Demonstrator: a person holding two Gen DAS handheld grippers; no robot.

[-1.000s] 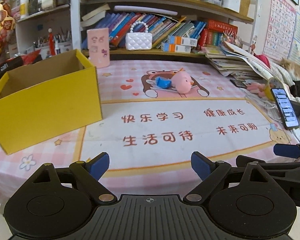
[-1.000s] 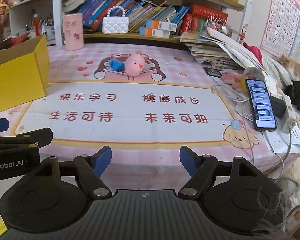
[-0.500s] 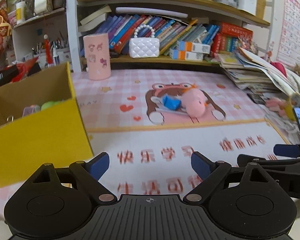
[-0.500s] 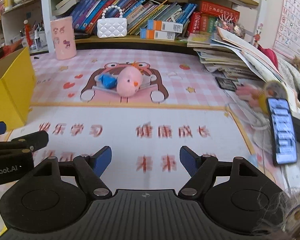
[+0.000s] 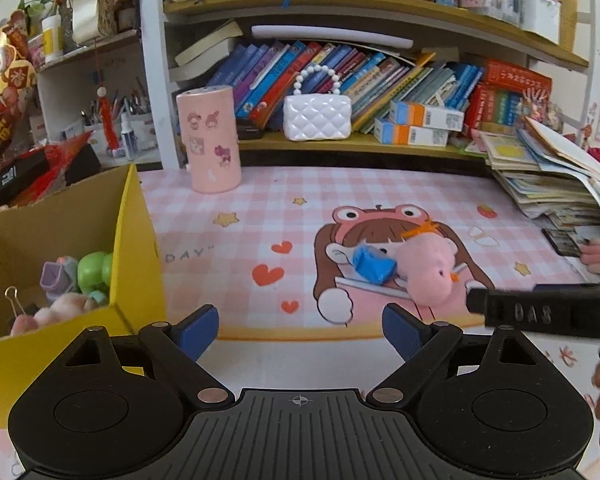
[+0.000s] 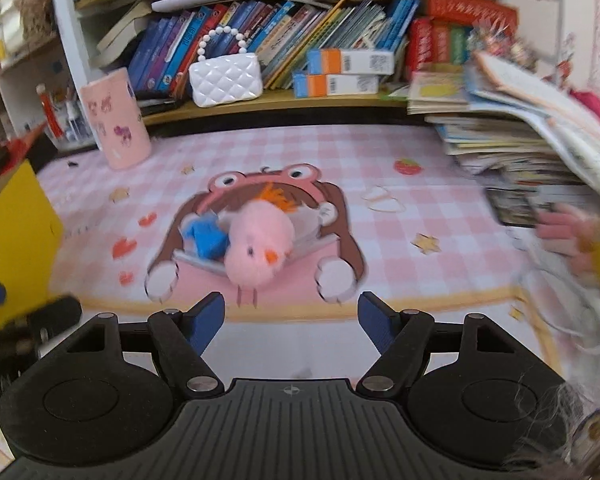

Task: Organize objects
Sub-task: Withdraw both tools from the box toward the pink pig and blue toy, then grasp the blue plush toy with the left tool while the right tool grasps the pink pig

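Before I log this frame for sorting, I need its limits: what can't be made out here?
- Yellow box contents: left wrist view, its front wall hides most toys.
- Blue object: right wrist view, blurred and partly behind the pink plush bird; its kind is unclear.
- Book stack: right wrist view, motion blur.

Desk mat [image 5: 260,208]: pink-and-white check with red hearts, yellow stars and a brown-haired cartoon figure in a pink frog hood. Plush toy [image 6: 258,246]: pink, orange beak and tuft. At its 9 o'clock, a small blue item [image 6: 206,238]. Box [image 5: 136,240]: yellow outside, brown inside. Cylinder [image 5: 212,138]: pale pink with cartoon stickers. Handbag [image 5: 316,114]: white, quilted, pearl-bead handle. Gripper pads [image 5: 400,330]: blue on black bodies.
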